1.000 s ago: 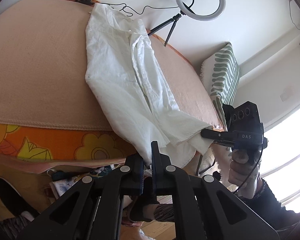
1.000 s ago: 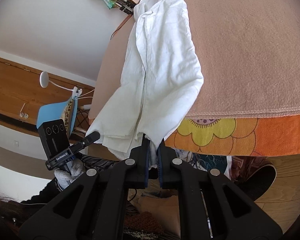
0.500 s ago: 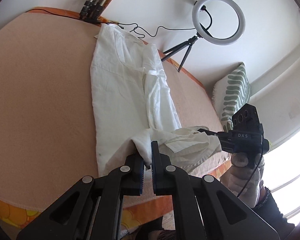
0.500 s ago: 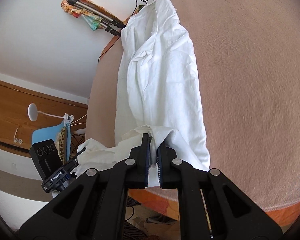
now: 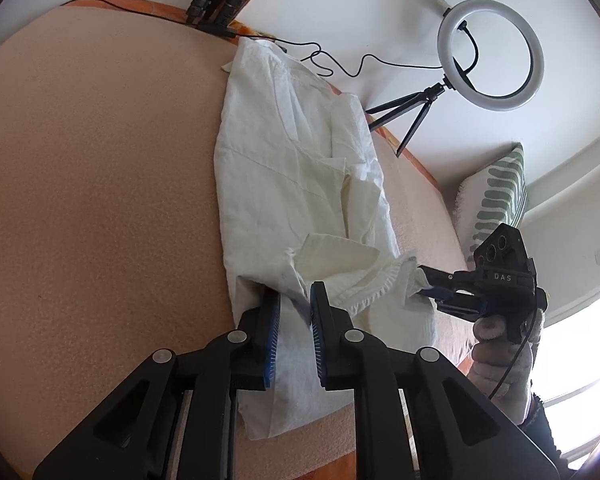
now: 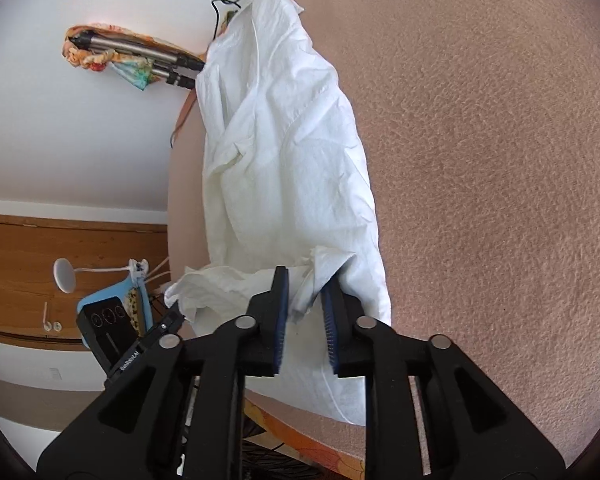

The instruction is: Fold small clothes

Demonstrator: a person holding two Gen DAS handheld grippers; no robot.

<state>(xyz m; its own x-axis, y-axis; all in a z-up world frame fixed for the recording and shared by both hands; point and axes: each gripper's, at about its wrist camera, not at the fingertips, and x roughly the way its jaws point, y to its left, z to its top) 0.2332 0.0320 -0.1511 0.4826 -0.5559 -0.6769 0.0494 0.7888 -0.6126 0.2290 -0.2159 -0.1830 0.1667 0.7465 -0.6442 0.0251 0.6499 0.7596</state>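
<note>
The bed [image 5: 79, 200] carried it all, a wide pinkish blanket with the white shirt [image 5: 283, 168] laid lengthwise down its middle, collar at the far edge by the wall, hem at the near edge. The hem end was doubled back onto the body in a loose, puckered flap. That flap looked like the main risk: with both tools letting go at once, the springy cloth could slump back toward the bed's edge and undo the fold, or settle crooked with one corner ahead of the other.

The left tool [image 5: 295, 300] was opening, jaws narrowly parted, a corner of the hem between them but seemingly no longer pinched. The right tool [image 6: 306, 288] was opening too, a wider gap, cloth between its pads, not clearly pressed. A pad could snag the weave on the way out and drag the corner along.

Hard to read: how the flap's underside lay, hidden under its own folds. From the left view, the right tool's tips were buried in cloth at the flap's edge. The shirt's near hem vanished behind the black tool arms in both views. The sleeves could not be traced with any certainty.
</note>
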